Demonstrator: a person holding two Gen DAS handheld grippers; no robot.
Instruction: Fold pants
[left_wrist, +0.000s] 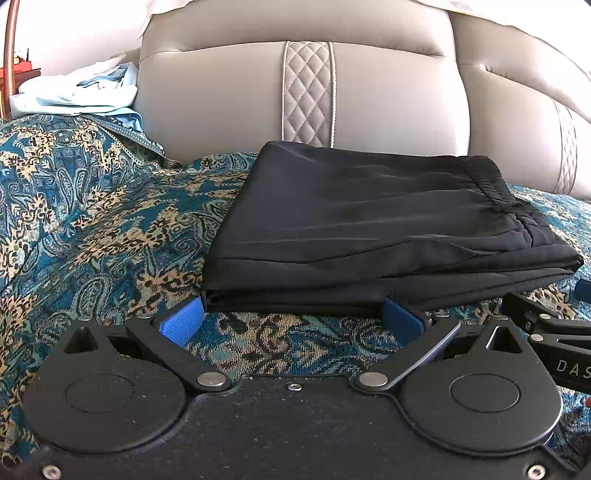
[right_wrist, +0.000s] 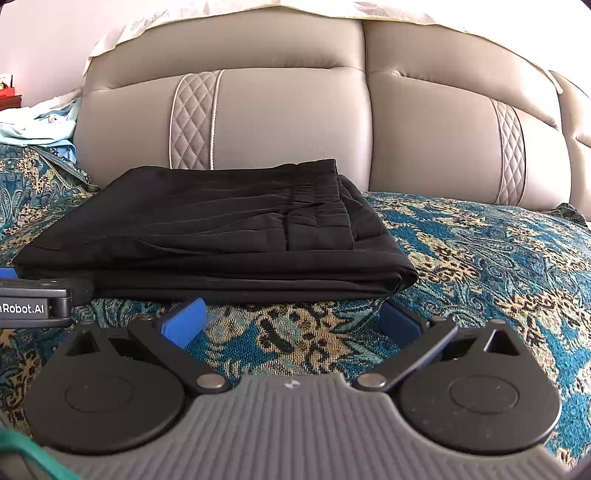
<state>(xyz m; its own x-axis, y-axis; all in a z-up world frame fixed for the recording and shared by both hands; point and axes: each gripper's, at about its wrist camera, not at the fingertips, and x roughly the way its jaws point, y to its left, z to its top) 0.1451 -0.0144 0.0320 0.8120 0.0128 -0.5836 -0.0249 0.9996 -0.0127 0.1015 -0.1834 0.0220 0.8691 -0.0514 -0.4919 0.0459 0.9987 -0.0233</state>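
One pair of black pants lies folded on one patterned teal-and-gold bedspread. Behind it stands one padded grey headboard; the right wrist view shows two quilted diamond-stitched strips on it, one on each of two cushioned panels. One heap of pale blue cloth sits at the far left. Two grippers show: the left gripper and the right gripper, each with two blue fingertip pads spread wide apart, making four pads in all. Each gripper also carries two round black discs at its base.
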